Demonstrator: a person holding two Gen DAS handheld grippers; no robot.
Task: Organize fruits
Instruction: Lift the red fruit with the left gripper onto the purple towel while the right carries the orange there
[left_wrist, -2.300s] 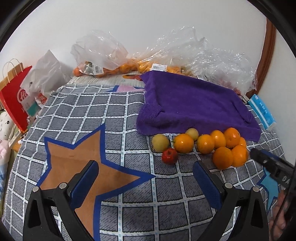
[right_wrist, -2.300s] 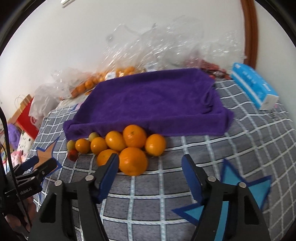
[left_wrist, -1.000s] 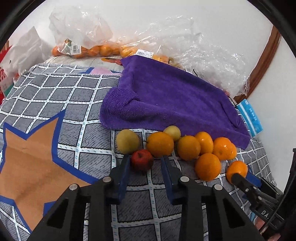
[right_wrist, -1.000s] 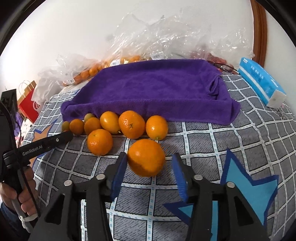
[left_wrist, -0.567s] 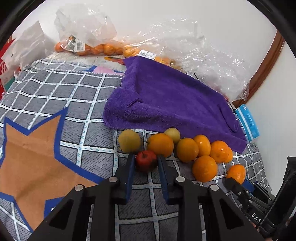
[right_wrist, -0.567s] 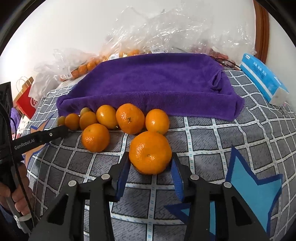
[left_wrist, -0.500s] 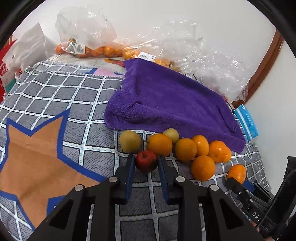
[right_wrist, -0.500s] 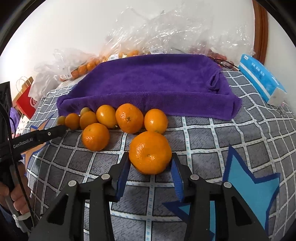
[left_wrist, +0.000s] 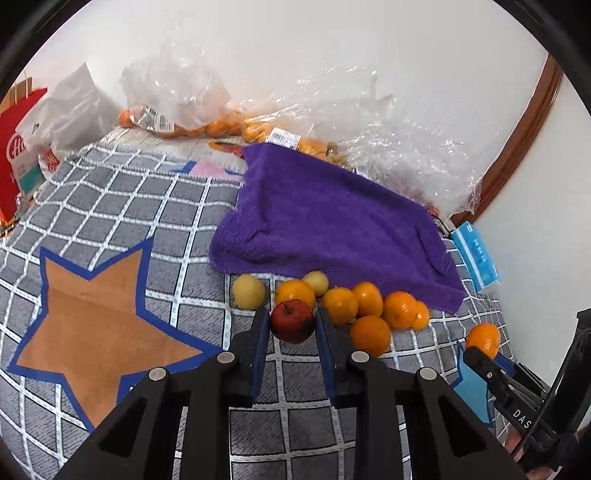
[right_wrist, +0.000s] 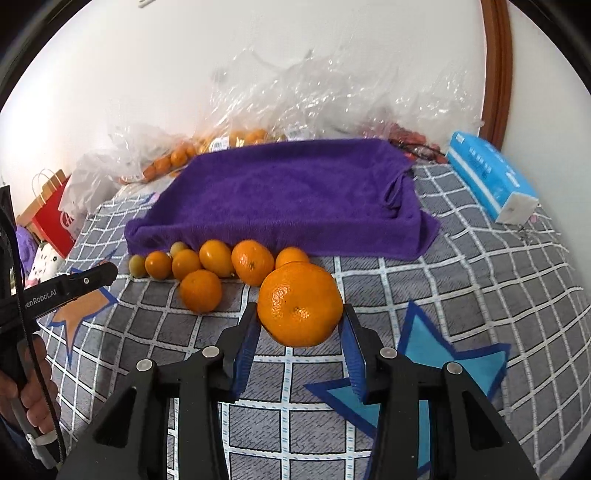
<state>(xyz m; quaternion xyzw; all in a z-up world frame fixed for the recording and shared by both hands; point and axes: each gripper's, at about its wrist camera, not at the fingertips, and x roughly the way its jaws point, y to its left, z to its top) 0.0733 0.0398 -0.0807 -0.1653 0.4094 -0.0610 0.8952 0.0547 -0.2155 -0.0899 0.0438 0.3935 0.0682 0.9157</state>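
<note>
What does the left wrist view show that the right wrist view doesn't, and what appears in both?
Only the left wrist view: the left hand-held gripper shut on a small red fruit, and a large orange star on the cloth. Only the right wrist view: the right hand-held gripper clamping a big orange, plus a hand. Both: the purple towel, the loose fruit row and the blue tissue pack.

We see a deep purple terry towel (right_wrist: 284, 199) with a matt, nubby pile lying on a grey checked woven cloth (right_wrist: 491, 280). Crinkled clear plastic bags (left_wrist: 388, 122) shine glossily. The small red apple (left_wrist: 292, 320) looks smooth, the large orange mandarin (right_wrist: 300, 305) dimpled, between blue ribbed pads (right_wrist: 244, 350) on matt black plastic.
</note>
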